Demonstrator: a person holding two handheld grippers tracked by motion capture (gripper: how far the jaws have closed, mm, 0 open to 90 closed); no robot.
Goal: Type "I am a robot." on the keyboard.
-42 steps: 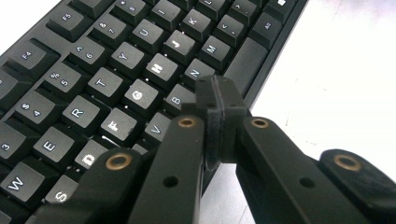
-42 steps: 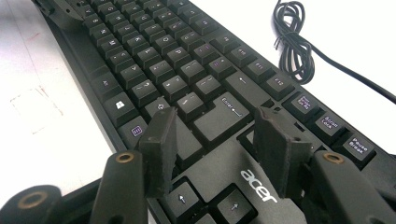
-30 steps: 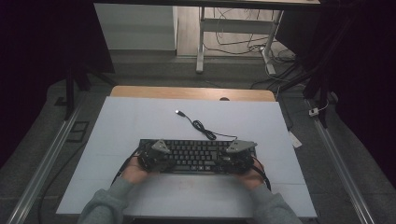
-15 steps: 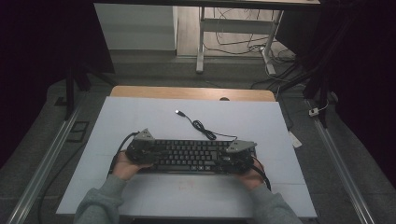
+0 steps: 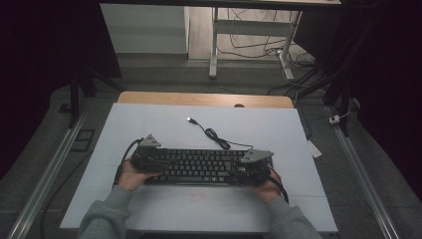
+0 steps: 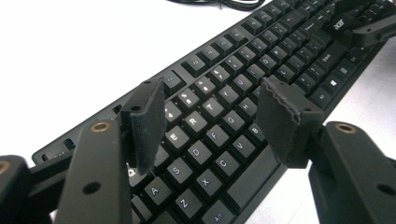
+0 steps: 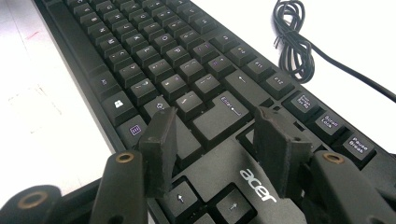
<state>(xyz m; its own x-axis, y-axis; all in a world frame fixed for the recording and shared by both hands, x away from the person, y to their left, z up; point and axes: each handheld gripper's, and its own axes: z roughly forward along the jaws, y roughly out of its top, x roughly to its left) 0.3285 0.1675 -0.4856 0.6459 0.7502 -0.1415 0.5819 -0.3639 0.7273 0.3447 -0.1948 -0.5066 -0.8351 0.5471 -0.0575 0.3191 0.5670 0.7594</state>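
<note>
- A black keyboard (image 5: 201, 167) lies flat on the white table (image 5: 164, 127), parallel to the near edge and closer to it than to the far edge, with a person's two hands set at its opposite ends.
- The left gripper (image 5: 149, 158) sits over the keyboard's left end; its fingers (image 6: 147, 119) have just been opening and now stand spread above the letter keys, with nothing pressed between the pads.
- In the left gripper view, the keys from E and R down to C and V show in the gap between the two pads, so the keyboard lies under the fingers, not between them.
- The right gripper (image 5: 254, 164) hangs over the right end, its fingers (image 7: 280, 144) apart above the Enter key and the arrow-key block, clamping nothing.
- The hold at both ends reads as the way to steady or shift a long, flat thing evenly; with both sets of fingers parted, the keyboard appears to rest on the table alone.
- Its cable (image 5: 214, 134) trails in a loose coil toward the far edge, the USB plug (image 5: 190, 120) lying free on the table.
</note>
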